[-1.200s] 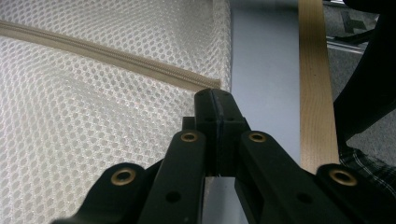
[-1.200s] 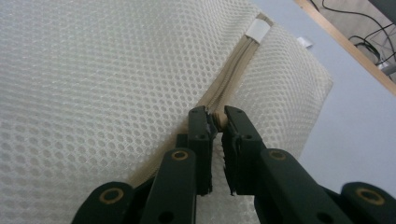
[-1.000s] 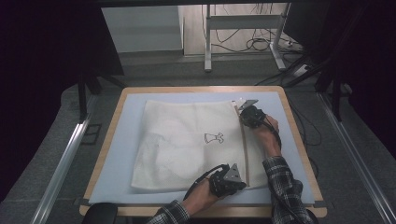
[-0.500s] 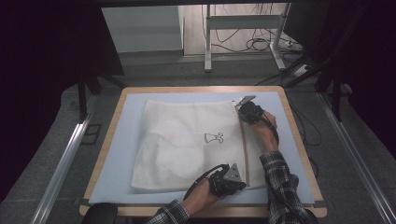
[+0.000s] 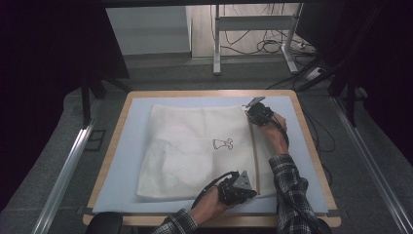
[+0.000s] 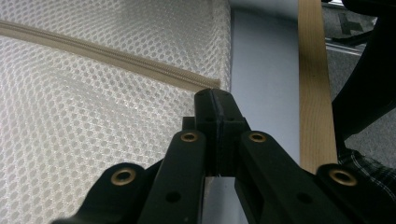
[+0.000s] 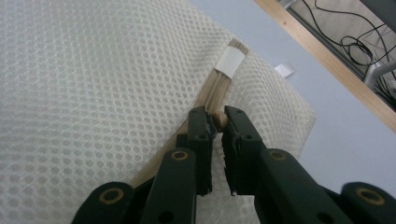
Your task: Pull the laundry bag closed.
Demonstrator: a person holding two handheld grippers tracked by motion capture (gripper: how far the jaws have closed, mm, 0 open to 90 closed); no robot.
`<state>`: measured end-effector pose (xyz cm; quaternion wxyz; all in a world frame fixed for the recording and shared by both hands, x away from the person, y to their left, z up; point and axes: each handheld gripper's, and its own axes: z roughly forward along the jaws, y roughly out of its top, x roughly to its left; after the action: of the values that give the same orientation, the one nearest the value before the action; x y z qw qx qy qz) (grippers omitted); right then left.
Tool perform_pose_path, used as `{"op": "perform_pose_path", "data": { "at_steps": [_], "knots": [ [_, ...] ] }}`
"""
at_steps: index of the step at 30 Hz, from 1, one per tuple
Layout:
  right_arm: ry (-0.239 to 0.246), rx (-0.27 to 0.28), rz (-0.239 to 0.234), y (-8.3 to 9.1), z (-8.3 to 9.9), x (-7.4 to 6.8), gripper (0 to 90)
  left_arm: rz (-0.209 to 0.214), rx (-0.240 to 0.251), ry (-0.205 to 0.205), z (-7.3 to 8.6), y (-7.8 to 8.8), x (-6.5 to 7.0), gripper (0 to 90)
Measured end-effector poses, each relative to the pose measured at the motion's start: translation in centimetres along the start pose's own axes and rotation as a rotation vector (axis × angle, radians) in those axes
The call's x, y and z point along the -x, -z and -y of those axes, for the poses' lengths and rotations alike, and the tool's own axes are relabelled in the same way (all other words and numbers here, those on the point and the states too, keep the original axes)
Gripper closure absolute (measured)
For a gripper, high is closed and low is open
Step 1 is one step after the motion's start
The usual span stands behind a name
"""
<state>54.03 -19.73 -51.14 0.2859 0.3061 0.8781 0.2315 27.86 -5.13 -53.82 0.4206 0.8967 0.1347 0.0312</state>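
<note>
A white mesh laundry bag (image 5: 195, 146) lies flat on the pale blue mat (image 5: 131, 141) of the wooden-edged table (image 5: 311, 146), taking up most of the mat's middle. Its beige zipper (image 5: 254, 151) is the long line here: in the high view it runs along the bag's right-hand side, from the near edge straight away towards the far edge, with a small black figure print (image 5: 222, 144) on the cloth just left of it.

At the far end of that line the right gripper (image 7: 217, 122) has its two black jaws nearly together, clamped on the tan zipper pull (image 7: 219, 119), close to the white tab (image 7: 231, 61) that closes off the zipper's end (the bag's rounded corner lies just beyond). In the high view this gripper (image 5: 259, 114) sits at the bag's far right corner.

At the near end the left gripper (image 6: 215, 100) has its jaws pressed fully together; its tips sit at the bag's edge right by the zipper's end (image 6: 212, 84), seemingly pinching the mesh there, though the cloth between the pads is hidden. In the high view it (image 5: 236, 187) rests on the bag's near right corner, well apart from the other.
</note>
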Motion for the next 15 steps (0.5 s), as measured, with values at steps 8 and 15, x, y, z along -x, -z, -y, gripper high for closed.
{"op": "perform_pose_path", "data": {
  "at_steps": [8, 15],
  "knots": [
    [-0.003, 0.003, 0.016, -0.8, -0.6, 0.3, 80.7, 0.0, 0.0, -0.001, 0.0, 0.0, 0.0, 90.0],
    [0.002, 0.001, 0.029, -1.3, -1.2, 0.6, 80.5, -0.001, 0.0, -0.001, 0.0, 0.0, 0.0, 90.0]
  ]
}}
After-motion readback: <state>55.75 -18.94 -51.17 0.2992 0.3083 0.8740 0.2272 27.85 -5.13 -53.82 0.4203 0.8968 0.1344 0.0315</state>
